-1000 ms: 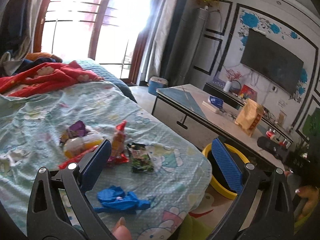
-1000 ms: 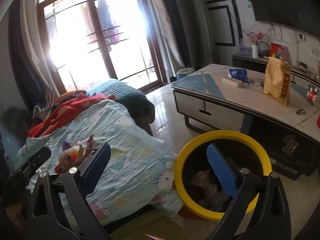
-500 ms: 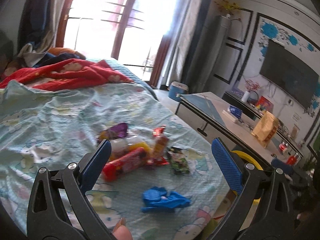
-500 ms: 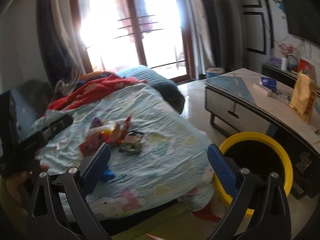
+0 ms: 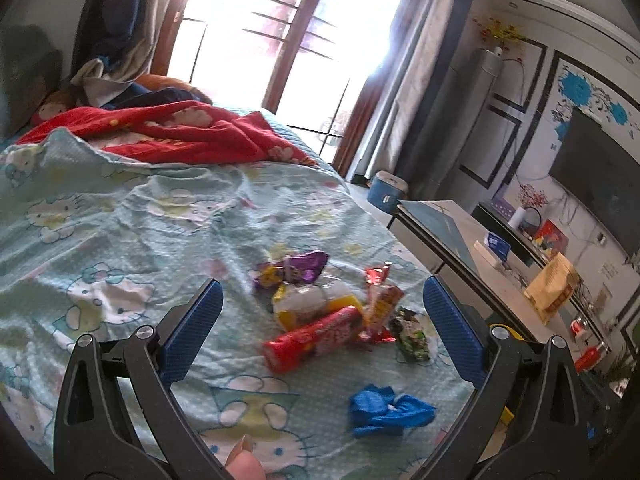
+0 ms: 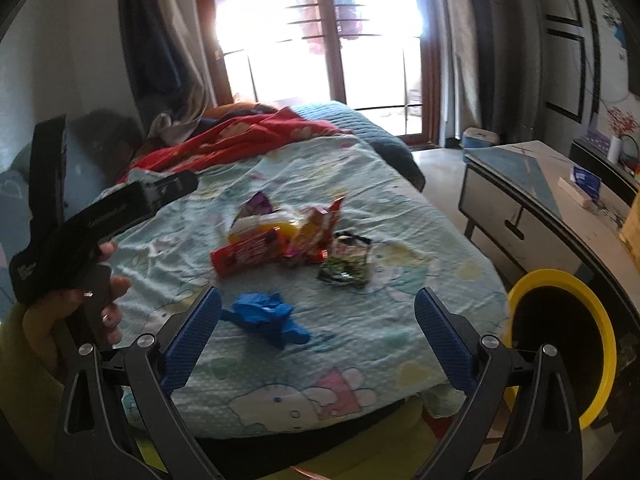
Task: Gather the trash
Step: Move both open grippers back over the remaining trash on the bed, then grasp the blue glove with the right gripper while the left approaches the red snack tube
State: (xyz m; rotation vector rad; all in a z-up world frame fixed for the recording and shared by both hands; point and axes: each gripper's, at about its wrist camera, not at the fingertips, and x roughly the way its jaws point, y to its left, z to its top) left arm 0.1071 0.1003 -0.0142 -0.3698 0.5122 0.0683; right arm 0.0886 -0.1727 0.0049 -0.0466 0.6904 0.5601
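Trash lies in a loose heap on the pale blue cartoon-print bedspread [image 5: 120,216]: a red snack tube [image 5: 316,338] [image 6: 246,255], a purple wrapper [image 5: 296,270], a yellow-white packet [image 5: 314,304], a red-orange wrapper [image 6: 316,226], a dark green packet [image 5: 414,334] [image 6: 346,264] and a crumpled blue glove [image 5: 388,410] [image 6: 266,318]. My left gripper [image 5: 320,332] is open, hovering before the heap. My right gripper [image 6: 318,338] is open above the bed's front edge, the blue glove just beyond its left finger. A yellow-rimmed black bin [image 6: 560,344] stands on the floor to the right of the bed.
A red blanket [image 5: 180,132] and clothes are piled at the head of the bed. A low table [image 6: 536,196] with a box and an orange bag [image 5: 552,292] stands right of the bed. A hand holds the left gripper's body [image 6: 84,216] at left.
Both cameras have swung left from the bin toward the bed. The trash heap now sits between the left fingers, and the right view now takes in the whole heap.
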